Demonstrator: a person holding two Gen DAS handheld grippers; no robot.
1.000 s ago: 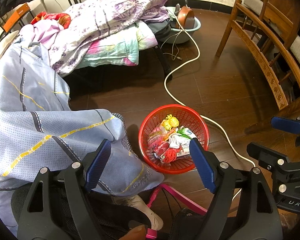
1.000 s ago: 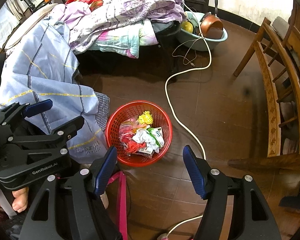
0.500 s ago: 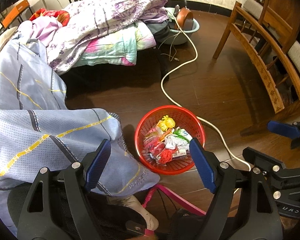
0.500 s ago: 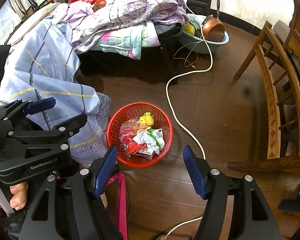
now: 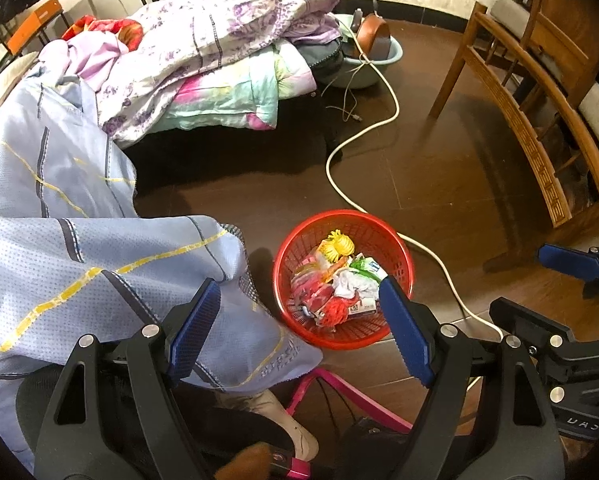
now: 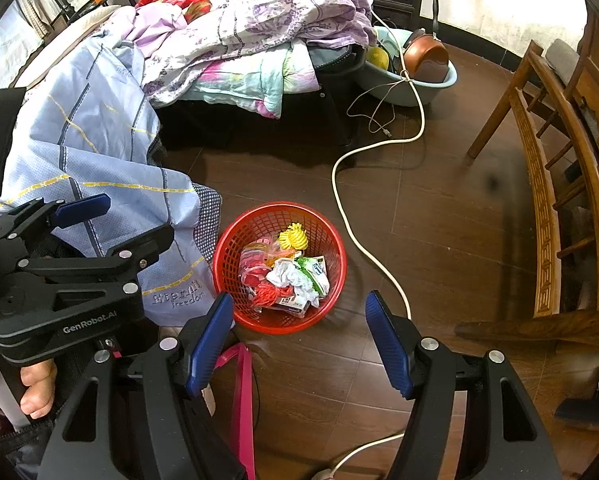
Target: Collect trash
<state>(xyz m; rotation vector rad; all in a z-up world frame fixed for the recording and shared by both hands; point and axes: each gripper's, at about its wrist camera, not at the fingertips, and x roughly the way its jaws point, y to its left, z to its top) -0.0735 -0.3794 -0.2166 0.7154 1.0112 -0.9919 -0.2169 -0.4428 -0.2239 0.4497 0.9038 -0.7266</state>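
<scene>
A red plastic basket [image 5: 395, 240] stands on the dark wood floor and holds trash [image 5: 341, 280]: crumpled white paper, wrappers, a yellow pom-pom and a red one. It also shows in the right wrist view [image 6: 235, 240] with the same trash [image 6: 287, 276]. My left gripper [image 5: 299, 320] is open and empty, held above the floor just near of the basket. My right gripper [image 6: 299, 336] is open and empty, also near of the basket. Each gripper appears at the edge of the other's view.
A blue sheet [image 5: 59, 240] hangs off a bed to the left of the basket. Quilts [image 5: 219, 40] are piled on a low bench. A white cable [image 5: 339, 184] runs past the basket's right. A wooden chair [image 5: 539, 128] stands right. A basin with a pan [image 6: 419, 68] sits behind. A pink strap [image 6: 241, 392] lies near.
Both grippers have drifted slightly back and up from the basket, which now sits a little smaller in view. Both stay open and empty.
</scene>
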